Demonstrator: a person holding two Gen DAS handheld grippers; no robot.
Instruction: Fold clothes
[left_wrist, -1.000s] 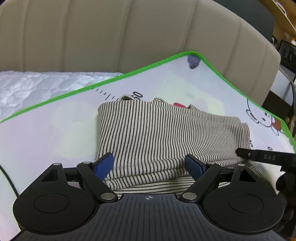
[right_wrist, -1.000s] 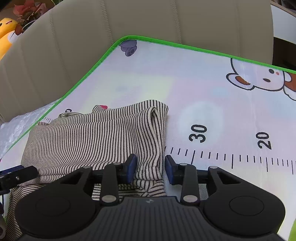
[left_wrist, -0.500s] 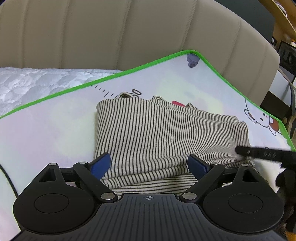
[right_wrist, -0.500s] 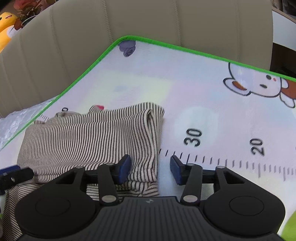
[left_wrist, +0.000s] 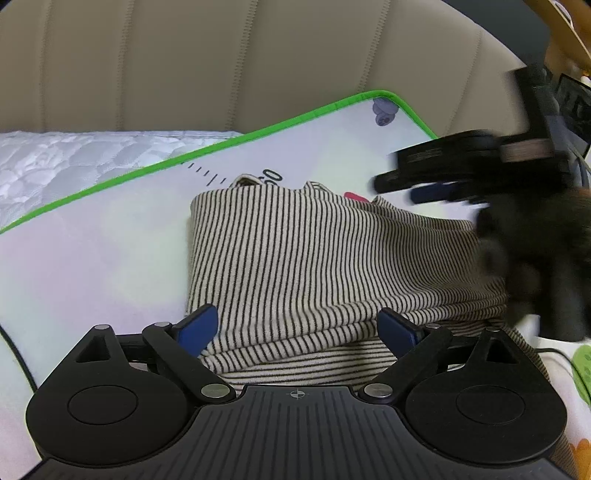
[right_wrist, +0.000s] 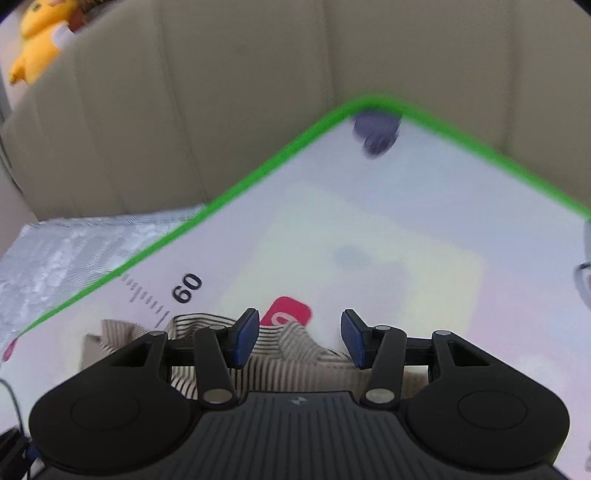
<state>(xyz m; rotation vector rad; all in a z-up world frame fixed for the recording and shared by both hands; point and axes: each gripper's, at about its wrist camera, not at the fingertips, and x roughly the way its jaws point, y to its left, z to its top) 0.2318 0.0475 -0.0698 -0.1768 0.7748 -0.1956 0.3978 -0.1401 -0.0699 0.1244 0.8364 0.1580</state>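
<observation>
The striped garment (left_wrist: 332, 266) lies folded on a green-edged play mat (left_wrist: 92, 258) spread over a bed, in front of a beige padded headboard (left_wrist: 221, 62). The left view shows its whole folded stack, with the left hand-held gripper (left_wrist: 299, 328) spread wide just above the near edge, gripping nothing. Only the right view catches a yellow plush toy (right_wrist: 35, 44); there the right hand-held gripper (right_wrist: 299, 339) hangs parted over the far edge, empty.
</observation>
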